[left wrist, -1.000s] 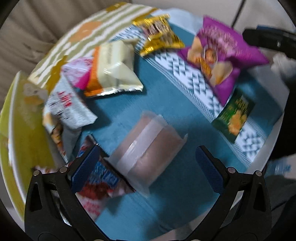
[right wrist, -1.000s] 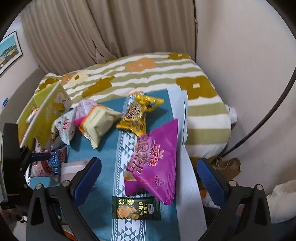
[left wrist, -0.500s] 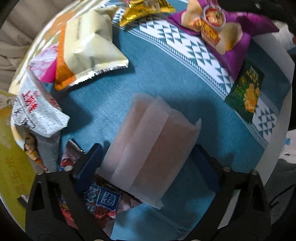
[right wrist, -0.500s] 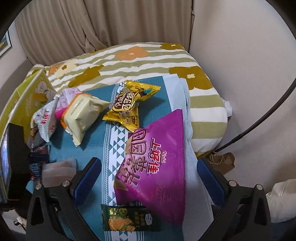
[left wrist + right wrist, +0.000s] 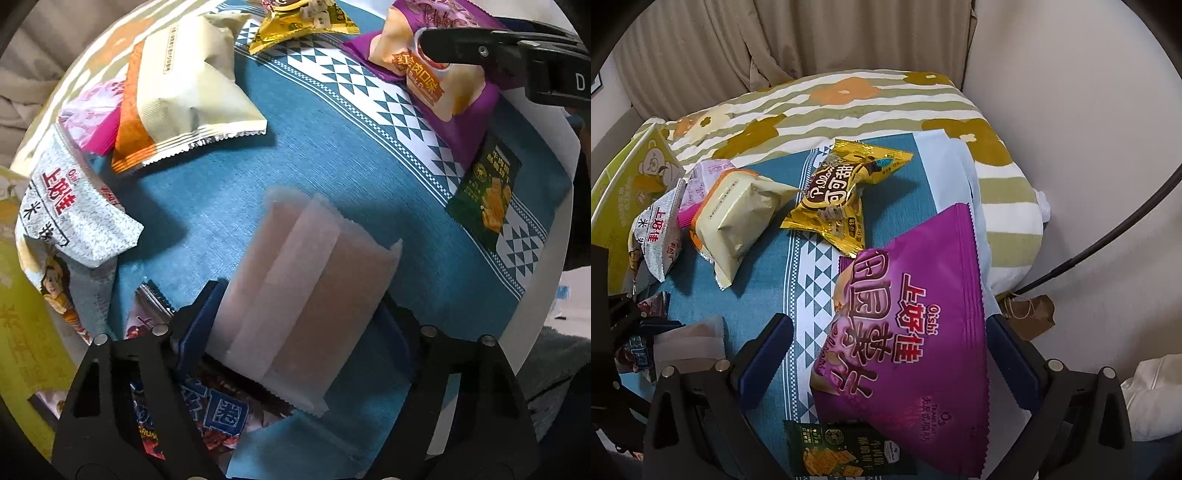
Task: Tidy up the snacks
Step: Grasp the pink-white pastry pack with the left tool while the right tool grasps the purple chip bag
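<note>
- Left wrist view: left gripper (image 5: 295, 328) jaws just closing, pads at frosted pink packet (image 5: 306, 291) on the blue cloth (image 5: 332, 155).
- Right gripper (image 5: 886, 354) wide open astride purple bag (image 5: 916, 332), gripping nothing.
- Sorting barely begun; snacks scattered.

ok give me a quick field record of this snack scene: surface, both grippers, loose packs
surface: blue patterned cloth
left gripper: jaws have just been closing on the translucent pinkish packet, pads at its sides
right gripper: open, straddling the purple chip bag
loose packs: gold packet, cream bag, small green packet
</note>
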A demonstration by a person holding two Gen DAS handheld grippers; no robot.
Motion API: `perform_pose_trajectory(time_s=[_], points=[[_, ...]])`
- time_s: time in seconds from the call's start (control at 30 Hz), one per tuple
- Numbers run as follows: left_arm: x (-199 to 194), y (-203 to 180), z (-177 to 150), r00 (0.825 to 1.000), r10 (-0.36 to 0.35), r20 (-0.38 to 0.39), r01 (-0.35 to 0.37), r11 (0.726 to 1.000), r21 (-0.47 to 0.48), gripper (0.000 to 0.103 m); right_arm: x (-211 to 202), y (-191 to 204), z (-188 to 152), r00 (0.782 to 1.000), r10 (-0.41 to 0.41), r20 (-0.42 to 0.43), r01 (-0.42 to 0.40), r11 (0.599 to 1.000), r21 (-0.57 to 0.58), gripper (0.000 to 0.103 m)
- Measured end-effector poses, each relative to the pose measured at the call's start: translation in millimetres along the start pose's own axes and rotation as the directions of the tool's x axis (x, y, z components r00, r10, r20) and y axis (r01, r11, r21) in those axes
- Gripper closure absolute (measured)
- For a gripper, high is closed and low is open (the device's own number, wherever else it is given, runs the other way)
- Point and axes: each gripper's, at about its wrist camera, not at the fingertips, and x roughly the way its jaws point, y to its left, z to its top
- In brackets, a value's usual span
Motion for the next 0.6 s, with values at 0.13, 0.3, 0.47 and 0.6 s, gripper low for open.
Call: perform_pose_trajectory(time_s=[0.13,0.3,0.47,0.6], points=[[-2.7,2.5,-1.8,1.0,0.001,0.001,-0.001,1.0,-0.029,0.028,-0.3,-1.0,0.7,1.0,-0.005,-0.005,0.005,1.0,-0.004,0.007],[-5.0,3.0,5.7,1.0,-0.002,0.008,0.002,0.998,-0.064,0.028,6.6,-0.5,1.3,0.999,0.001,-0.033,-0.001,1.0,-0.014,0.031],[-11.4,4.7,11.2,1.0,-0.005,0.024,0.007,0.996,-0.088,0.029,4.4,1.1,-1.3,1.0,-0.002,-0.027,0.001,0.999,-0.036,0.039],[-21.1,-3.7,12.5,0.999,-0.006,0.042,0.011,0.994,-0.111,0.029,-0.4,-1.5,-3.4,1.0,0.008,-0.018,-0.009,0.999,-0.035,0.047]])
